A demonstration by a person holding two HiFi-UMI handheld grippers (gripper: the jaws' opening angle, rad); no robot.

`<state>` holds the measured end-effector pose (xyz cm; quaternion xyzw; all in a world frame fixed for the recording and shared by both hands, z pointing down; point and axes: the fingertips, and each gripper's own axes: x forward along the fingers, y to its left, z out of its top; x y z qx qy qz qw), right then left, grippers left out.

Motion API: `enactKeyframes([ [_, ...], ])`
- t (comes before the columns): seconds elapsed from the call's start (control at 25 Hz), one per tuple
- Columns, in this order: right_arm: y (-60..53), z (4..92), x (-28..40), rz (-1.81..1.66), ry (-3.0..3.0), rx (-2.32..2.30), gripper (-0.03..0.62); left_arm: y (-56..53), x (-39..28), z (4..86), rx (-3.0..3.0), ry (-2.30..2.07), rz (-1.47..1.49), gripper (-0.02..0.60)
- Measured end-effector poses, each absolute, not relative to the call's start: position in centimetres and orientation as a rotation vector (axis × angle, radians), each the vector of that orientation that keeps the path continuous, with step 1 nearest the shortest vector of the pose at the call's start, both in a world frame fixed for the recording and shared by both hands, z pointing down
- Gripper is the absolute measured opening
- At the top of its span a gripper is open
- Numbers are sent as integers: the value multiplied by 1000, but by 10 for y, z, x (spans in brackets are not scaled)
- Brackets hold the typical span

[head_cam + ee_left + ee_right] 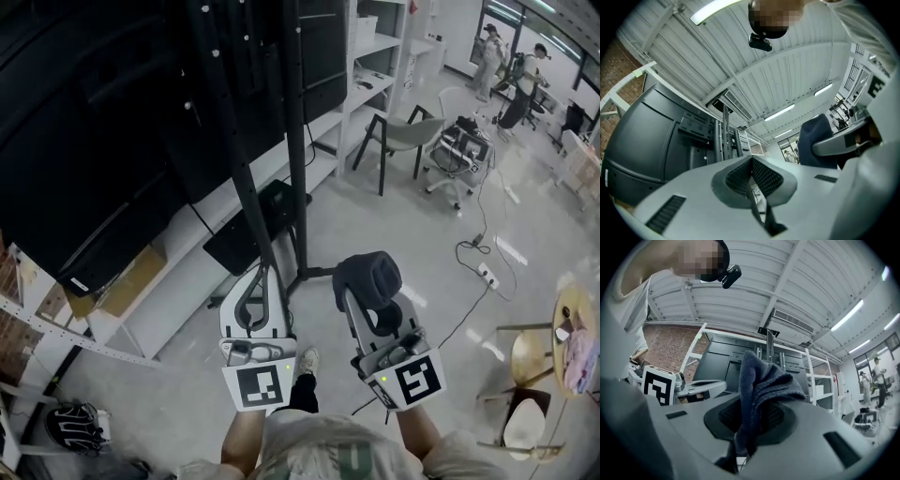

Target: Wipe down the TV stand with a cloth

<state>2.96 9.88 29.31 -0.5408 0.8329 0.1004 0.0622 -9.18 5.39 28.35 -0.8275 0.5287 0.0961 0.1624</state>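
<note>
The TV stand's black poles (295,141) rise from a base on the floor (314,274), with the back of a large black TV (112,141) mounted on them. In the left gripper view the poles (726,136) show beyond the jaws. My right gripper (364,292) is shut on a dark blue cloth (370,274), which bunches above its jaws; in the right gripper view the cloth (764,383) stands up out of the right gripper (754,408). My left gripper (265,274) is close to the pole's foot. The left gripper (751,161) holds nothing, its pads pressed together.
White shelving (370,56) runs behind the stand, with a cardboard box (131,281) and a black box (248,230) low down. A grey chair (408,136), an office chair (457,150), a floor power strip (486,274), a round table (577,337) and stools (530,356) stand to the right. People (516,89) are far back.
</note>
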Motion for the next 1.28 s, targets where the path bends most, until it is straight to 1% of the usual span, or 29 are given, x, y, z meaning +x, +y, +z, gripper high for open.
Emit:
enactKeyframes([
  [0.32, -56, 247, 9, 383, 2531, -1570, 63, -90, -95, 246, -2341, 1497, 279, 15],
  [0.48, -106, 238, -2, 398, 2549, -1526, 63, -134, -93, 236, -2329, 1475, 276, 15],
  [0.76, -135, 236, -13, 401, 2576, -1464, 63, -157, -95, 237, -2354, 1493, 259, 15],
  [1.12, -161, 235, -8, 356, 2596, -1376, 63, -172, -88, 233, -2310, 1522, 185, 15],
  [1.2, -160, 228, -8, 399, 2600, -1341, 63, -171, -82, 231, -2279, 1511, 137, 15],
  [1.28, -158, 217, -8, 475, 2596, -1316, 63, -169, -82, 227, -2268, 1528, 151, 15],
])
